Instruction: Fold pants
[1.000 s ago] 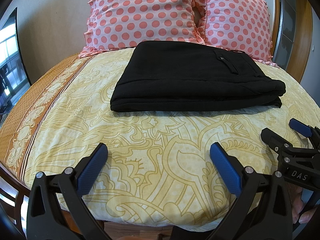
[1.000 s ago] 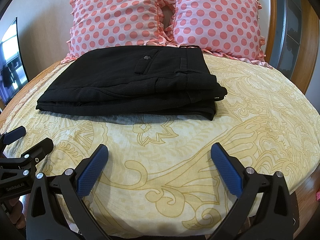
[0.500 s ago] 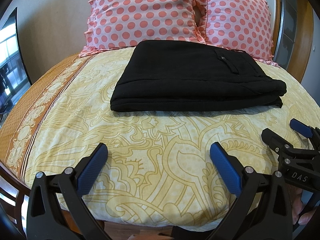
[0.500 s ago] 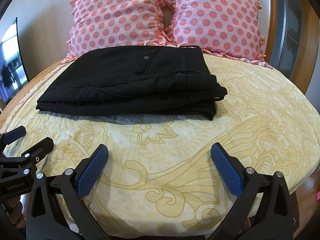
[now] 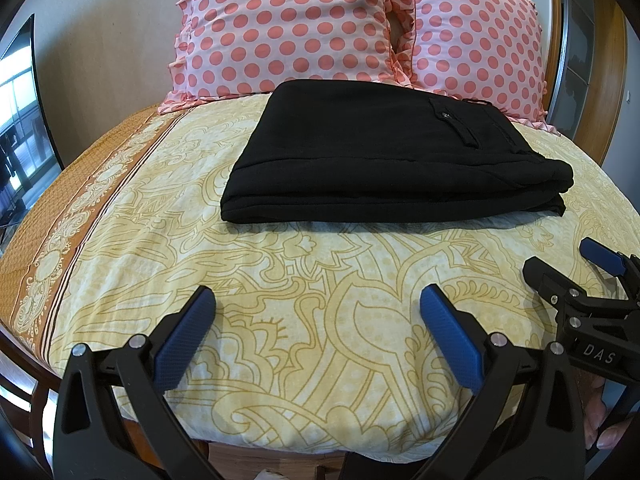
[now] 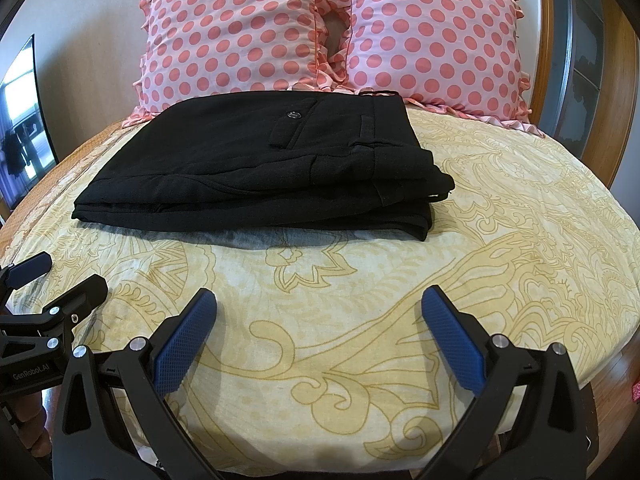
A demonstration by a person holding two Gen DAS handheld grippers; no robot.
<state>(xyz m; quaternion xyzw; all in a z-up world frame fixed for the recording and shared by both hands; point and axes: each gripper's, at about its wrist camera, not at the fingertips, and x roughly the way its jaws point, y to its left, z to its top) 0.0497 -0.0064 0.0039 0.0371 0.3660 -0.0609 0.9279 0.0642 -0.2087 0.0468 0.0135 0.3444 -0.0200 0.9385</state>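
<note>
Black pants (image 5: 384, 156) lie folded in a flat rectangular stack on the yellow patterned bedspread (image 5: 280, 280), just in front of the pillows; they also show in the right wrist view (image 6: 260, 168), back pocket and waistband to the right. My left gripper (image 5: 316, 304) is open and empty, held low over the bed's near edge, well short of the pants. My right gripper (image 6: 318, 304) is open and empty, likewise near the front edge. Each gripper shows at the other view's side: the right one (image 5: 568, 264) and the left one (image 6: 68, 272).
Two pink polka-dot pillows (image 5: 288, 28) (image 6: 436, 36) lean against the wall behind the pants. A wooden bed frame (image 6: 608, 80) curves at the right. A dark screen (image 5: 20, 120) stands at the left. The bed's front edge drops off just below the grippers.
</note>
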